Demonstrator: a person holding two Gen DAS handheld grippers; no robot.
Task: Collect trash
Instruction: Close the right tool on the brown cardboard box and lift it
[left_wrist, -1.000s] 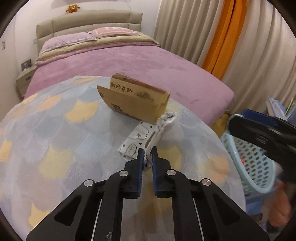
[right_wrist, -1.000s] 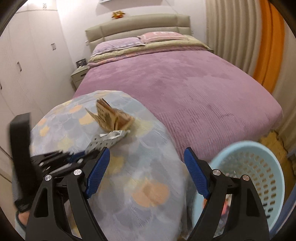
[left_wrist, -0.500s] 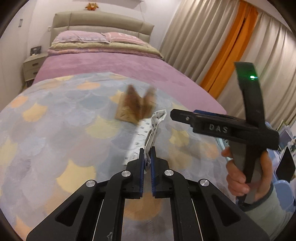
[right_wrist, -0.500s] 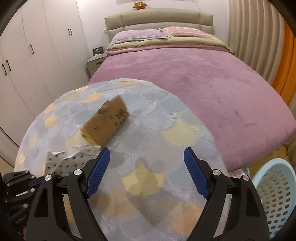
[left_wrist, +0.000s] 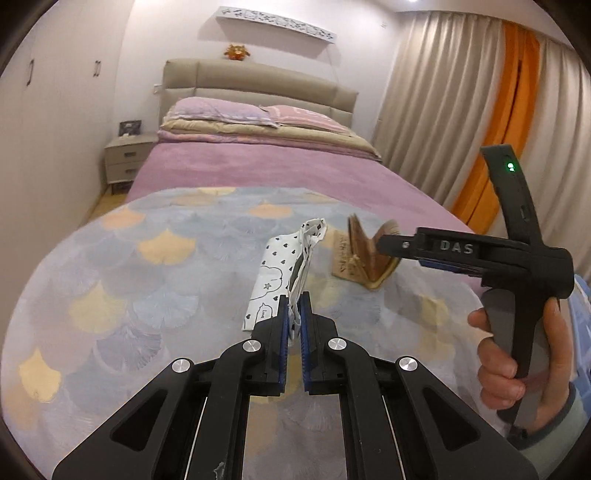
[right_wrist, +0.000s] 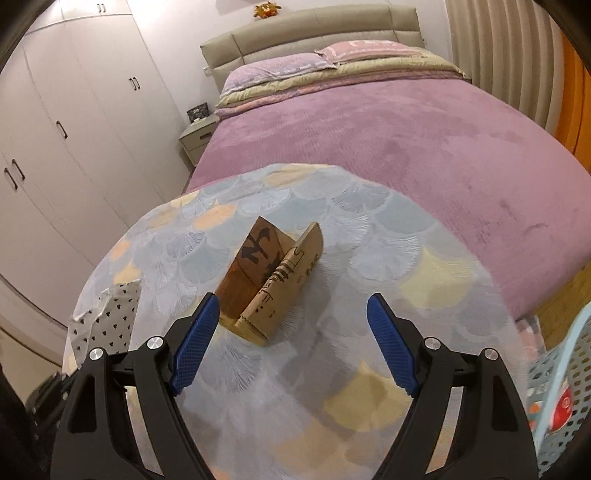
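Left gripper (left_wrist: 293, 314) pinches the wrapper (left_wrist: 284, 273) by one end. Right gripper (right_wrist: 288, 343) is spread, empty; the folded carton (right_wrist: 271, 284) lies just ahead, nearer its left pad. Advice: centre over carton, straddle both flaps, then close. Basket (right_wrist: 554, 387) to its right.

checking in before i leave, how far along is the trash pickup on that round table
Done: some items already show inside the blue basket. In hand: the left tongs are shut on the heart-print wrapper. Left: the folded brown cardboard lies on the table, ahead of the open right tongs, ungripped.
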